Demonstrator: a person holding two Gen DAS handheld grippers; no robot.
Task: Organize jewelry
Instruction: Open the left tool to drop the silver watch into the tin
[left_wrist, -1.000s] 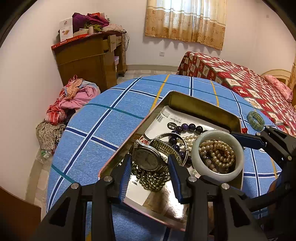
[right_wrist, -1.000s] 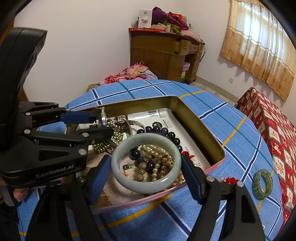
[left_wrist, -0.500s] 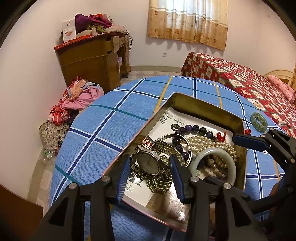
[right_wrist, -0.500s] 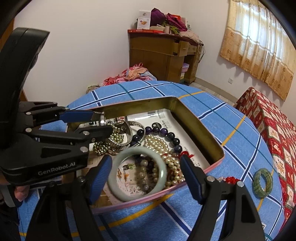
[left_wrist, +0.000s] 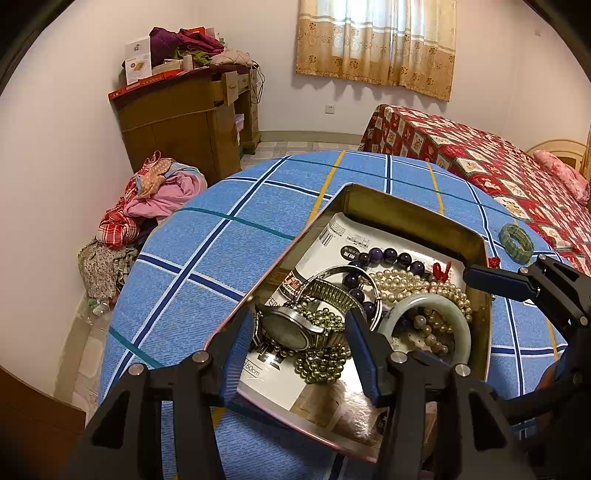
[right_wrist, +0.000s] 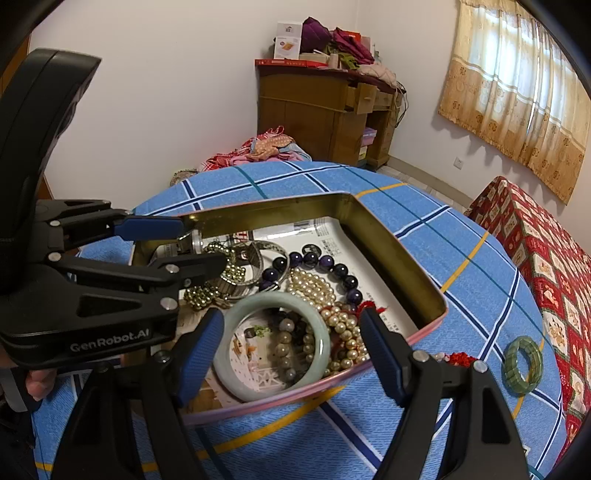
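Inside the open metal tin (right_wrist: 400, 258) on the round table, the jewelry is lying in a loose heap on printed paper. At the near left of the heap a silver wristwatch (left_wrist: 291, 328) with a stretch band is resting on a coil of small gold-toned beads (left_wrist: 321, 363), its face tilted up. The left gripper (left_wrist: 295, 350) is sitting just over it with its blue-padded jaws to either side of the watch; the jaws have just been opening, and the pads are standing clear of the case, so nothing is being gripped. To the right of the watch a pale jade bangle (right_wrist: 275, 345) is lying flat in the tin's near corner, ringing a strand of grey and cream beads. The right gripper (right_wrist: 291, 354) is hovering around the bangle with its jaws spread wide, one pad off each side and neither pressing on it. Farther in, a string of pearls (left_wrist: 410, 282) is lying beside a bracelet of dark purple beads (left_wrist: 391, 256), with a bit of red cord (left_wrist: 441, 269) showing by the pearls. Outside the tin, to its right, a green segmented bracelet (right_wrist: 522, 363) is lying alone on the blue checked tablecloth (left_wrist: 207, 258). Beyond the table a wooden cabinet (left_wrist: 192, 122) piled with clothes is standing against the far wall, and a bed with a red patterned cover (left_wrist: 480, 162) is standing to the right.
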